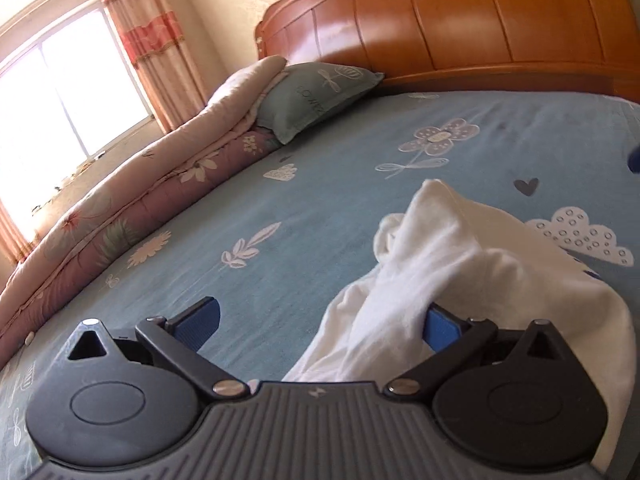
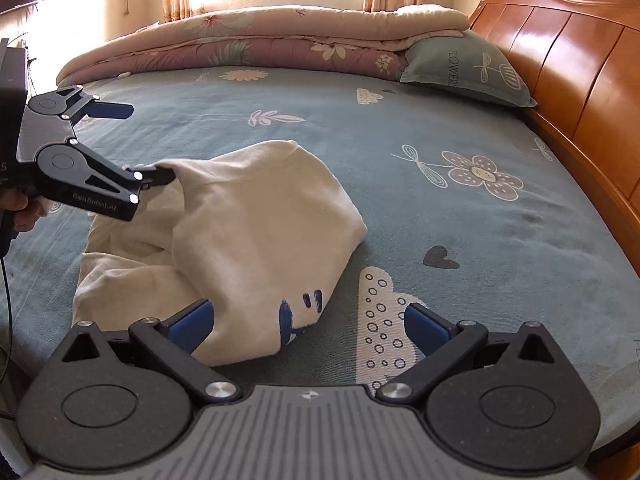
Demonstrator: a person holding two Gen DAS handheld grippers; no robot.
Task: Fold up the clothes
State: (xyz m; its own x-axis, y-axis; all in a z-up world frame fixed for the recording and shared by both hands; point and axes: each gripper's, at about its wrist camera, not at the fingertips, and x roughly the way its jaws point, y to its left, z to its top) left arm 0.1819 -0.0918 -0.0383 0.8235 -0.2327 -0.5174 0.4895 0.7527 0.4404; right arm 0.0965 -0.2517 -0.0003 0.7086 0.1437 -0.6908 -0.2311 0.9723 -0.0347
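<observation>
Lying in a crumpled heap on the blue bed sheet (image 2: 400, 200), the white sweatshirt (image 2: 248, 232) is not folded. Both left tongs (image 1: 320, 320) and right tongs (image 2: 308, 320) are spread wide, one left finger (image 2: 156, 176) poking under a raised flap. I think spreading it flat needs closing on an edge

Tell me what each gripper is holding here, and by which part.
Neither grips anything. The left gripper is open, with a fold of the white sweatshirt draped over one of its fingers. The right gripper is open.
</observation>
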